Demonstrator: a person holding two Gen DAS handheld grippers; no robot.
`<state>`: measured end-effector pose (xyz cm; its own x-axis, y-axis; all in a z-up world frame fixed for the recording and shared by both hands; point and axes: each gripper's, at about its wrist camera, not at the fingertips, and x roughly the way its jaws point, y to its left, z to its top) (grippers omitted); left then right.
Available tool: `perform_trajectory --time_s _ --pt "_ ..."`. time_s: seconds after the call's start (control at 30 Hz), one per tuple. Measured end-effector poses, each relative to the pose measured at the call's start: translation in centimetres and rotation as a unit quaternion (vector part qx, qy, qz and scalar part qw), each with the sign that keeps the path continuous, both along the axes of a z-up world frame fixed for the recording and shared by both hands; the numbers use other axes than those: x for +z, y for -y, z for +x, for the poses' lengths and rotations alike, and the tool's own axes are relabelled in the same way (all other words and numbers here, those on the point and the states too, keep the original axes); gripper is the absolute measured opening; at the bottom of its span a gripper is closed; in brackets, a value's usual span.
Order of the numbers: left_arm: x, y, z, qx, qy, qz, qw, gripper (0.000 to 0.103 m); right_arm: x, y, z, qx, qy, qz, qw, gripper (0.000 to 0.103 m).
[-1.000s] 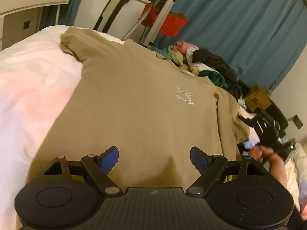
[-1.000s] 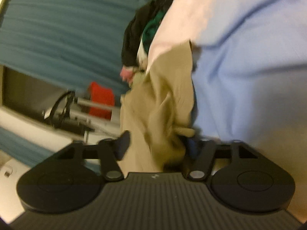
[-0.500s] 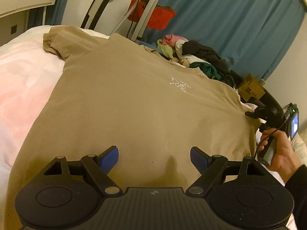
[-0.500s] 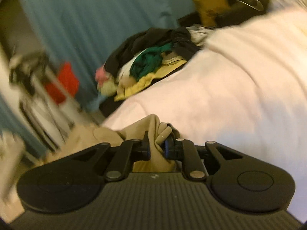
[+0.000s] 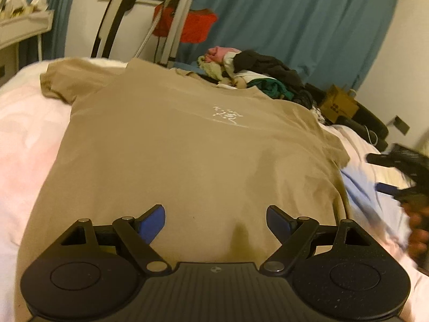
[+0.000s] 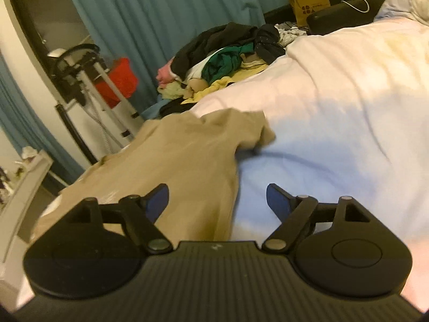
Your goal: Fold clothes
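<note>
A tan T-shirt (image 5: 182,147) with a small white chest print lies spread flat, front up, on the white bed (image 5: 24,134). My left gripper (image 5: 215,218) is open and empty, hovering over the shirt's lower part. My right gripper (image 6: 217,200) is open and empty, above the shirt's right side edge, with the right sleeve (image 6: 252,128) lying loose ahead of it. The shirt also shows in the right wrist view (image 6: 187,161). The right gripper shows blurred at the right edge of the left wrist view (image 5: 402,171).
A heap of mixed clothes (image 5: 257,75) lies at the far edge of the bed, also in the right wrist view (image 6: 225,59). Behind stand a blue curtain (image 5: 295,21), a white stand with a red item (image 5: 185,26) and a cardboard box (image 5: 337,104).
My right gripper, shut on the shirt's right sleeve half a second ago, has opened and let it drop flat on the bed. My left gripper stays open over the shirt.
</note>
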<state>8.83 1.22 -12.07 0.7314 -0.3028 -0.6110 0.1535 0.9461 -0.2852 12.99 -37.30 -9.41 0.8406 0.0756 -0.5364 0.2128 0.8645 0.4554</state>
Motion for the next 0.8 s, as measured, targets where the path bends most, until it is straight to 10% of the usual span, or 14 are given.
perform_trajectory --time_s 0.37,0.63,0.8 --pt "1.1 4.1 -5.3 -0.119 -0.034 -0.024 0.992 0.078 1.8 -2.8 -15.1 0.028 0.037 0.022 0.999 0.082" --pt "-0.3 12.1 -8.2 -0.228 -0.063 -0.047 0.9705 0.06 2.0 -0.3 -16.8 -0.014 0.072 0.063 0.995 0.082" --pt "-2.7 16.7 -8.4 -0.255 -0.081 0.013 0.9635 0.033 1.4 0.5 -16.9 -0.023 0.073 0.075 0.994 0.083"
